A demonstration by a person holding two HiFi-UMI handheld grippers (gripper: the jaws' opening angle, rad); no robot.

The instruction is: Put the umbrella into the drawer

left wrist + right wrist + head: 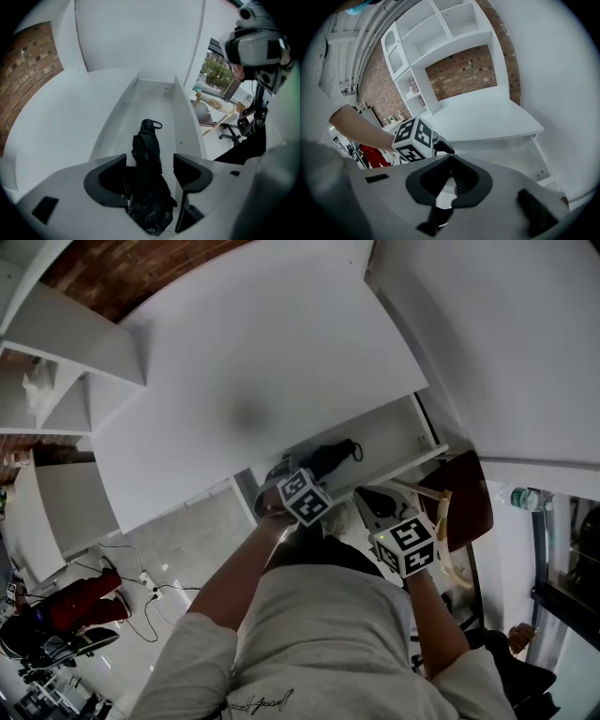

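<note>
A folded black umbrella [330,457] lies lengthwise in the open white drawer [398,435] under the desk top, its strap end pointing to the drawer's back. In the left gripper view the umbrella [146,150] runs between the jaws of my left gripper [150,169], which stands open around its loose fabric end, low inside the drawer [186,129]. My left gripper [287,476] is at the drawer's left end in the head view. My right gripper [380,509] hovers in front of the drawer; its jaws [450,159] are shut with nothing between them.
The white desk top [253,362] overhangs the drawer. A wooden chair [466,495] stands to the right, with a water bottle [531,499] beyond it. White shelves [436,42] against a brick wall sit at the left. Cables and a red object [80,604] lie on the floor.
</note>
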